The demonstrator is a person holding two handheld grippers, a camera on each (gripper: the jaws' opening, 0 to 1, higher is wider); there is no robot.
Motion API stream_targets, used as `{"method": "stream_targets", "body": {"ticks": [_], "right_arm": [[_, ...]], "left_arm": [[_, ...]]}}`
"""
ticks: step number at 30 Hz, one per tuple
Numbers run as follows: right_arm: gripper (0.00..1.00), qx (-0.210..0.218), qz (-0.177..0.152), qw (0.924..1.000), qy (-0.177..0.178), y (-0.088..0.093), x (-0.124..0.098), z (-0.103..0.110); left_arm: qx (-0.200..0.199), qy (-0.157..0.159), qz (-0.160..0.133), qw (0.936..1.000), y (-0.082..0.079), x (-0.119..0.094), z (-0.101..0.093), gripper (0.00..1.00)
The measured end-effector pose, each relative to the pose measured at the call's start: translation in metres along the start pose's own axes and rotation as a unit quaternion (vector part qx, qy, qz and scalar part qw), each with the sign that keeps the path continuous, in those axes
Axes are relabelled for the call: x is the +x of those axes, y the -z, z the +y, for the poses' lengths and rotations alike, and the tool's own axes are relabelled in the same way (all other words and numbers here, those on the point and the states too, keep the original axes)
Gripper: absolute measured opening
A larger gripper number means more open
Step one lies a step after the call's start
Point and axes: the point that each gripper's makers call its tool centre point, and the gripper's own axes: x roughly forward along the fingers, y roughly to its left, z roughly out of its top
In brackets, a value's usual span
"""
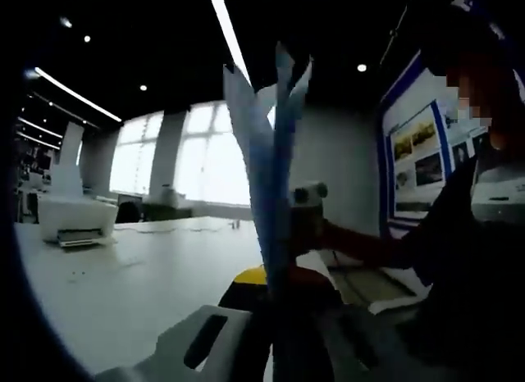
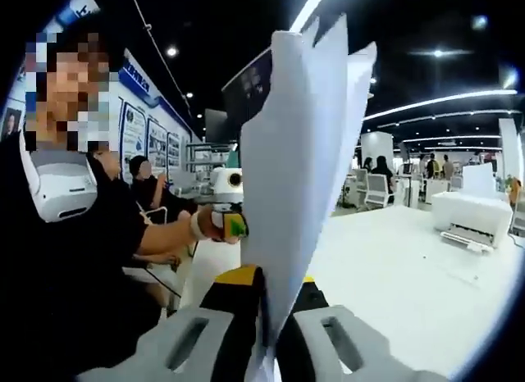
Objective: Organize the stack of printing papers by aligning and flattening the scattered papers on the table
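Note:
A stack of white printing papers (image 1: 275,177) stands upright and edge-on, its top sheets fanning apart. My left gripper (image 1: 275,304) is shut on one lower edge of the stack, with black and yellow jaws pressed to both sides. In the right gripper view the same papers (image 2: 303,161) rise between the jaws of my right gripper (image 2: 267,312), which is shut on them. Each gripper appears beyond the sheets in the other's view: the right gripper (image 1: 306,208) on a person's arm, and the left gripper (image 2: 227,224) in a hand.
The white table (image 1: 139,275) (image 2: 402,275) stretches out below the papers. A white printer (image 1: 78,222) (image 2: 476,216) sits at its far end. The person (image 2: 74,259) in dark clothes sits close by. Chairs and other people are further back.

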Motion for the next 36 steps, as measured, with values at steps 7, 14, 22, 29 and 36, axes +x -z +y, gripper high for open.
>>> {"method": "stream_targets", "body": {"ticks": [7, 14, 22, 29, 36], "right_arm": [[0.0, -0.02, -0.002, 0.9998, 0.003, -0.018, 0.002, 0.004], [0.09, -0.002, 0.016, 0.9997, 0.017, 0.014, 0.005, -0.005], [0.01, -0.007, -0.001, 1.0, -0.007, 0.016, 0.003, -0.005], [0.0, 0.063, -0.003, 0.9979, -0.012, 0.01, 0.009, -0.005], [0.0, 0.158, 0.001, 0.9874, -0.002, 0.007, 0.02, -0.008]], "left_arm": [[0.013, -0.001, -0.006, 0.9999, -0.017, -0.001, -0.002, 0.06], [0.006, 0.015, 0.024, 0.9996, 0.01, -0.003, -0.007, 0.11], [-0.004, 0.02, 0.012, 0.9997, 0.008, -0.003, -0.007, 0.07], [-0.054, 0.009, 0.003, 0.9985, -0.001, -0.005, 0.0, 0.06], [-0.146, -0.014, 0.009, 0.9891, 0.001, -0.007, 0.013, 0.06]]}}
